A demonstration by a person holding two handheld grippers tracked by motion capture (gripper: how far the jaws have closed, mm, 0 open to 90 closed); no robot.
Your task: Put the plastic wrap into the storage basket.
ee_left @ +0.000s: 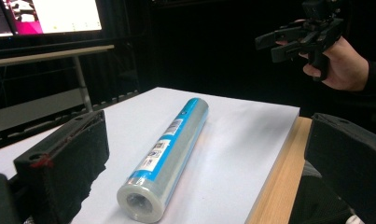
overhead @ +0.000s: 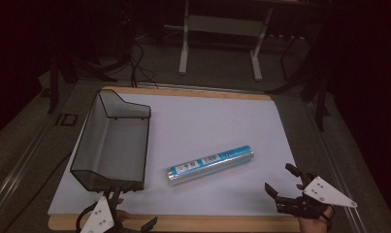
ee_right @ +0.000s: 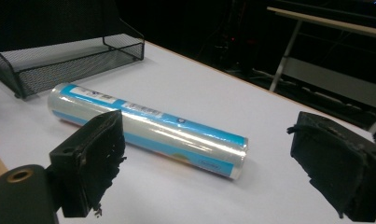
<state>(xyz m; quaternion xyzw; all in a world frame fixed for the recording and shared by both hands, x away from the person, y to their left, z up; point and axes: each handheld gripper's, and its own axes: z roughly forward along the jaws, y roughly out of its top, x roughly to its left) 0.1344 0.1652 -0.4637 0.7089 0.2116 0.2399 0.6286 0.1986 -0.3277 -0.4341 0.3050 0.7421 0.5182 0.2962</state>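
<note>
One roll [overhead: 210,166] lies on the table [overhead: 222,121]. One wire tray [overhead: 113,143] stands beside the roll. Two claws sit near the roll: the left claw [overhead: 130,213] and the right claw [overhead: 280,180].

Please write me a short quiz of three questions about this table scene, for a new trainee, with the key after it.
1. True or false: the blue roll lies inside the black mesh tray.
2. How do the jaws of the right gripper stand? A) wide open B) shut on the roll C) shut on the tray
3. Fill in: the tray stands to the ____ of the roll in the high view.

Key: 1 false, the roll lies on the white sheet, apart from the tray. 2 A. 3 left.
</note>
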